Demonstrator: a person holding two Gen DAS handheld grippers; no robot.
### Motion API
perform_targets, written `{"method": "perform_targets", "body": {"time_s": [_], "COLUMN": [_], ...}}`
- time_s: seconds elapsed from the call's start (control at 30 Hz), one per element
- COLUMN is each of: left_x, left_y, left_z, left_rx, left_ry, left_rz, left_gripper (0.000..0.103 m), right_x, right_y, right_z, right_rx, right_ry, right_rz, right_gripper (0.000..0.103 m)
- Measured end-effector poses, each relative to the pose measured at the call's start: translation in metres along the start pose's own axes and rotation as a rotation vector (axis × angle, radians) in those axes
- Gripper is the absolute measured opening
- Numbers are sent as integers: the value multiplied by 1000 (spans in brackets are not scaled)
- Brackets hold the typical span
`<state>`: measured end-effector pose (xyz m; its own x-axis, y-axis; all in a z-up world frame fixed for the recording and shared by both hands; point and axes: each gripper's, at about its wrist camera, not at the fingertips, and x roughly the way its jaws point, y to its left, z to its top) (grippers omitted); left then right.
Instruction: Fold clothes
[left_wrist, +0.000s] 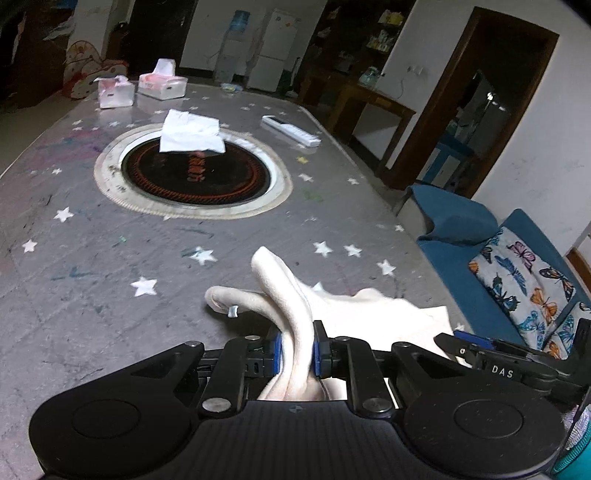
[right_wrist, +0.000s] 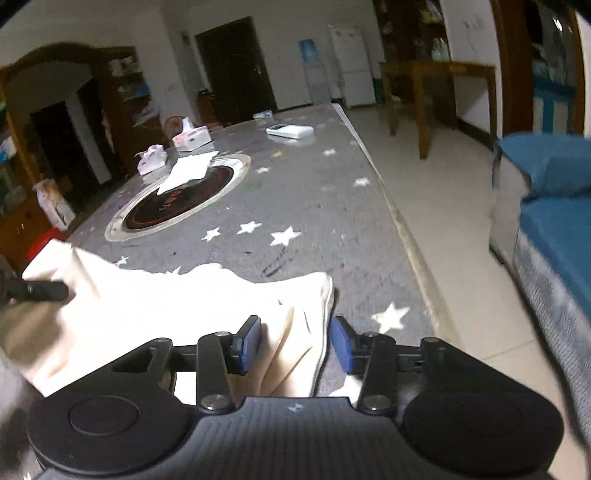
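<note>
Room: living space, grey star-print surface (left_wrist: 92, 258) with a round black burner inset (left_wrist: 192, 173) mid-frame
Left hand-held gripper (left_wrist: 297, 350): low at bottom center, pads clamped on a bunched fold of the cream garment (left_wrist: 369, 314)
Right hand-held gripper (right_wrist: 295, 341): bottom center, jaws apart, straddling the garment's hem, not pinching it
Garment spot: near edge of surface, lower frame
Count: two tissue boxes (left_wrist: 162, 83), one white cloth (left_wrist: 192, 133), one remote (left_wrist: 290, 130)
Right side: blue sofa (left_wrist: 461, 236), butterfly cushion (left_wrist: 524, 273)

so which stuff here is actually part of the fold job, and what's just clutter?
Job: cream garment, left tongs shut on it, right tongs open around its edge.

Clutter: tissue boxes, loose tissue, remote, hotplate.
</note>
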<state>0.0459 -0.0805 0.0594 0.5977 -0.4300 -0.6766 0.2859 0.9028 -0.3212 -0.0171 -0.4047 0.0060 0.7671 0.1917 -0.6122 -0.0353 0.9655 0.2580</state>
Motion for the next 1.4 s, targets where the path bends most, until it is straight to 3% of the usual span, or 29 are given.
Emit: {"method": "perform_targets", "body": {"time_s": [0.03,0.1,0.3,0.47,0.63,0.83,1.13,1.4], "left_x": [1,2,2,14,32,51,56,53], "left_y": [1,-2,-18,-36,-49,-49,-47,-52], "left_z": [-1,-1,8,15,15,9,3,-4], "left_rx": [0,9,25,47,58,78,115,172], "left_ry": [3,3,-17,-24,-6,33,44,28], "left_rz": [3,4,-36,-67,-86,-45,31,111], "left_gripper": [17,17,16,16,16,17,33,54], "right_x": [5,7,-21,-46,-44,-26,-16,-17], "right_y": [-2,2,12,11,-1,-14,-18,3], "right_z": [-3,-2,14,31,36,30,24,14], "right_rx": [11,-8,-114,-185,-185,-172,-165,-201], "right_ry": [11,20,-77,-148,-149,-96,-71,-47], "right_rz": [1,24,1,-78,-133,-168,-209,-158], "right_gripper": [42,14,12,12,12,13,23,57]}}
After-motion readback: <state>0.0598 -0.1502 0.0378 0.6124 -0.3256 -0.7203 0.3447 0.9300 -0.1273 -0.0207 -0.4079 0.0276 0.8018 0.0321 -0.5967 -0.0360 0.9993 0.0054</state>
